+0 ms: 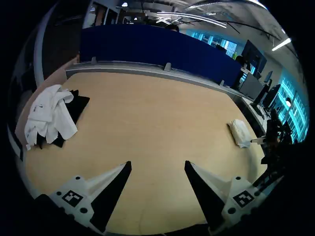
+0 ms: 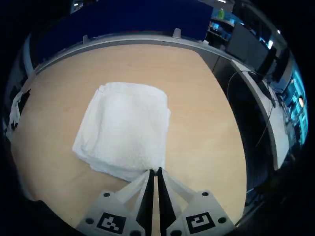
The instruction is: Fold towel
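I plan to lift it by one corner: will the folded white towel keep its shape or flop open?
Probably it flops open: the towel shows loose stacked layers at its edge. It looks fluffy, so likely light; pushed, it may bunch.

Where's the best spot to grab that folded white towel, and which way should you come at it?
Probably the near corner of the folded towel, coming in low along the table from the right gripper's side. It lies flat, so the top offers nothing to pinch, but its layered edges meet at that corner, right by the fingertips. The shut jaws would need opening first.
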Action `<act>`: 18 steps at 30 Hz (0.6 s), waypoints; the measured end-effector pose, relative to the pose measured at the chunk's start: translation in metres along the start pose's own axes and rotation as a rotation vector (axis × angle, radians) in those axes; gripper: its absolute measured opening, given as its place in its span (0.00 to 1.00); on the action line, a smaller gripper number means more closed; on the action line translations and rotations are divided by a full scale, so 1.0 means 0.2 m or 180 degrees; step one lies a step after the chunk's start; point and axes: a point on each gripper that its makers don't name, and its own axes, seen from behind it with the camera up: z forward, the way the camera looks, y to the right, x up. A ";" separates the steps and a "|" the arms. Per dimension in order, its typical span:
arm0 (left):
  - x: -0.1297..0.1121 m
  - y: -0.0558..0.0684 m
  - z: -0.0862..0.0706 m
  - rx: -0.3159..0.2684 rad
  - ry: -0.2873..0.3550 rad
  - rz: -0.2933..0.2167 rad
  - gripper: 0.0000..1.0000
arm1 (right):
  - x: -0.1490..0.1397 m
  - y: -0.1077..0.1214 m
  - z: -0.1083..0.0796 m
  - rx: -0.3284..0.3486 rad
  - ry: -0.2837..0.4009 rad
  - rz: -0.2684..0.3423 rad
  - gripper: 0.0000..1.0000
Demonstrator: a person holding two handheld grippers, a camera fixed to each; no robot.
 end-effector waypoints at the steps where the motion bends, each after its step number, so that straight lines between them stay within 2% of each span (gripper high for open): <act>1: 0.00 0.00 0.00 0.0000 0.0002 -0.0005 1.00 | 0.00 0.00 -0.01 -0.0009 0.0013 -0.0002 0.08; 5: -0.01 0.00 -0.01 -0.0002 0.0006 -0.0021 1.00 | -0.01 0.01 -0.04 -0.0053 0.0050 -0.0014 0.18; 8: 0.00 0.00 -0.01 -0.0011 0.0008 -0.0024 1.00 | -0.02 0.02 -0.06 -0.0097 0.0073 -0.0018 0.33; 10: 0.00 0.00 -0.01 -0.0020 0.0009 -0.0022 1.00 | -0.02 0.03 -0.08 -0.0115 0.0115 -0.0013 0.48; 14: 0.00 0.01 0.00 -0.0041 0.0010 -0.0015 1.00 | 0.02 -0.01 -0.12 -0.0076 0.0272 0.0008 0.92; 15: 0.00 0.02 0.00 -0.0046 0.0010 -0.0012 1.00 | 0.04 -0.03 -0.13 -0.0054 0.0321 0.0014 0.98; 18: 0.00 0.02 0.00 -0.0055 0.0019 -0.0007 1.00 | 0.11 -0.07 -0.14 -0.0023 0.0441 0.0035 1.00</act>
